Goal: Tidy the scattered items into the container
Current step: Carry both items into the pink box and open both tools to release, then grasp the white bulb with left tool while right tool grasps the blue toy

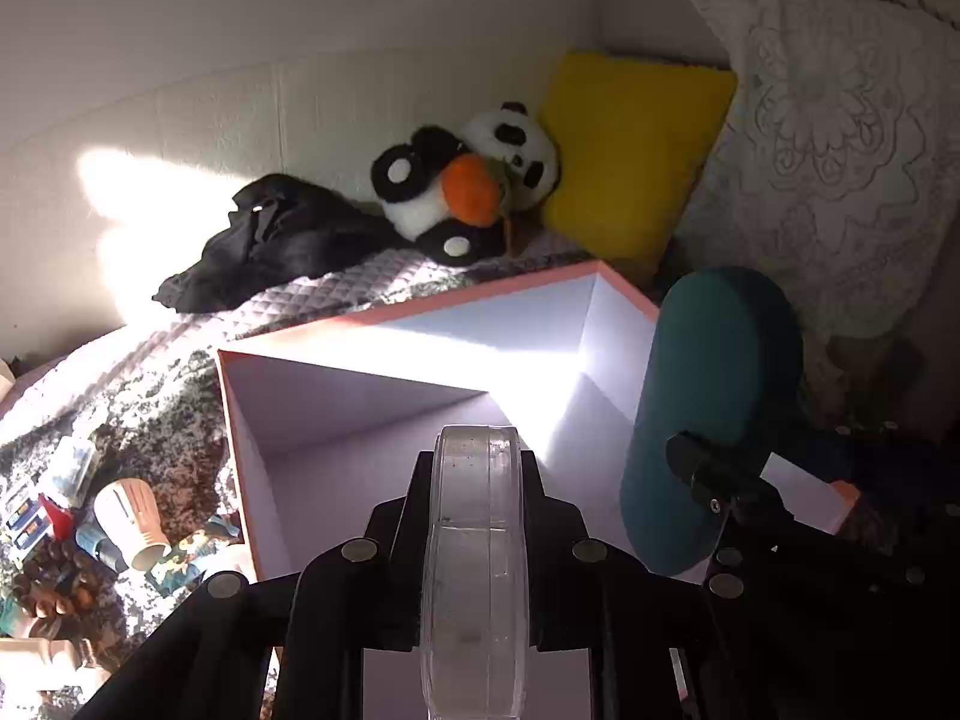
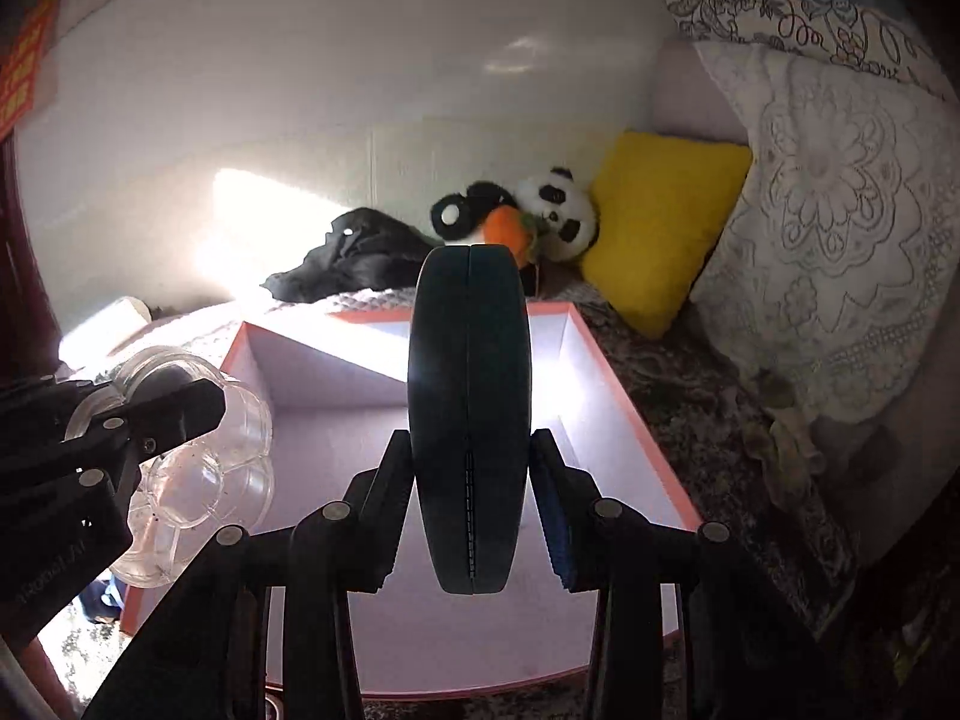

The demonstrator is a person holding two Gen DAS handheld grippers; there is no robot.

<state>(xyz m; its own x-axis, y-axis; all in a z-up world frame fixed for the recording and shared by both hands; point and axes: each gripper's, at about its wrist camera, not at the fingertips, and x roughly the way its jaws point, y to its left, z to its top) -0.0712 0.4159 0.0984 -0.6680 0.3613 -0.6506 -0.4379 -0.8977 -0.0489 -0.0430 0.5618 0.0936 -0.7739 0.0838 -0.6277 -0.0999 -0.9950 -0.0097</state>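
Observation:
An open box with a pink rim [image 1: 414, 309] and a white inside lies on the bed, right below both grippers. My left gripper [image 1: 475, 462] is shut on a clear plastic dish [image 1: 474, 546], held edge-on over the box's near side. My right gripper [image 2: 470, 438] is shut on a dark teal oval case [image 2: 469, 360], held upright over the box rim [image 2: 630, 396]. The right wrist view shows that the clear dish [image 2: 204, 474] is flower-shaped, with the left gripper [image 2: 162, 414] on it. The teal case [image 1: 714, 396] hangs above the box's right edge. Several scattered items [image 1: 120, 522] lie left of the box.
A panda plush [image 1: 474, 180] with an orange toy, a yellow cushion [image 1: 630, 156] and a black garment [image 1: 282, 240] lie behind the box against the wall. A lace-covered pillow [image 1: 840, 168] rises on the right. The bed has a dark patterned cover [image 2: 708, 420].

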